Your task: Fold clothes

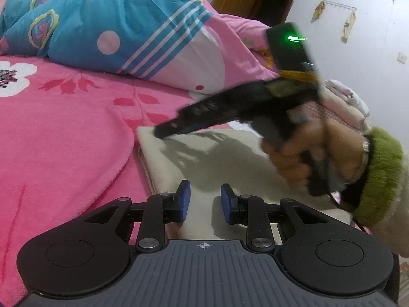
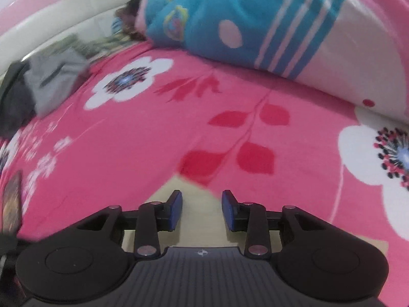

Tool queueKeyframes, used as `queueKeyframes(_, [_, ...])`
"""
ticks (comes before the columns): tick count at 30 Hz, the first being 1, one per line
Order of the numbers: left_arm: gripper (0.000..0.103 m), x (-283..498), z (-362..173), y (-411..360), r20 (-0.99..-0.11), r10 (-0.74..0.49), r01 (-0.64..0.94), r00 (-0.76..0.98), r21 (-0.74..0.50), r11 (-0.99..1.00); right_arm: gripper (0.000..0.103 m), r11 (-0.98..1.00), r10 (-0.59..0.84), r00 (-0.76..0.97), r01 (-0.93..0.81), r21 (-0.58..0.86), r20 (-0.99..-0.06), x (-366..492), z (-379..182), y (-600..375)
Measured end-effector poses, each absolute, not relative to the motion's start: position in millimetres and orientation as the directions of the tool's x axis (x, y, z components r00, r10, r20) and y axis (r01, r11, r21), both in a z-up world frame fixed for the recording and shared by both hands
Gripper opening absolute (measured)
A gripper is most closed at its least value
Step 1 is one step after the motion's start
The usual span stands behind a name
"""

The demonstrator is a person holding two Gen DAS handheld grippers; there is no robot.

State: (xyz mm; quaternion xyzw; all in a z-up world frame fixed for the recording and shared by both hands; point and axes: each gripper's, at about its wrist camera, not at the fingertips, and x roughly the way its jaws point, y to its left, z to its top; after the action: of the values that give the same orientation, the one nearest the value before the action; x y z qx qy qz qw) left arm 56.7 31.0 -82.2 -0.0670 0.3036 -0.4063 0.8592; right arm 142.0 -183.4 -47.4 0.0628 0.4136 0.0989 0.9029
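A folded cream garment [image 1: 217, 158] lies on the pink flowered blanket [image 1: 64, 133]. My left gripper [image 1: 205, 199] is open and empty, low over the garment's near edge. In the left wrist view my right gripper [image 1: 163, 131] is blurred; its tip hovers at the garment's far left corner, held by a hand in a green furry cuff [image 1: 381, 176]. In the right wrist view my right gripper [image 2: 202, 208] is open and empty over that cream corner [image 2: 196, 204].
A rolled blue and pink quilt [image 1: 115, 25] lies along the back of the bed. A stack of folded pale clothes [image 1: 345, 102] sits at the right. Grey and dark clothes [image 2: 46, 81] lie at the far left by the cream bed frame [image 2: 64, 28].
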Motion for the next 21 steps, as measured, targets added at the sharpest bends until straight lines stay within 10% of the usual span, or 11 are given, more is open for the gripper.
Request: queueKeyframes(21, [0.026, 57.7, -82.2, 32.9, -0.469, -0.737, 0.655, 0.487, -0.362, 0.663, 0.04, 0.975, 0.081, 0.749, 0.077, 0.208, -0.658, -59.8, -2.5, -250.5])
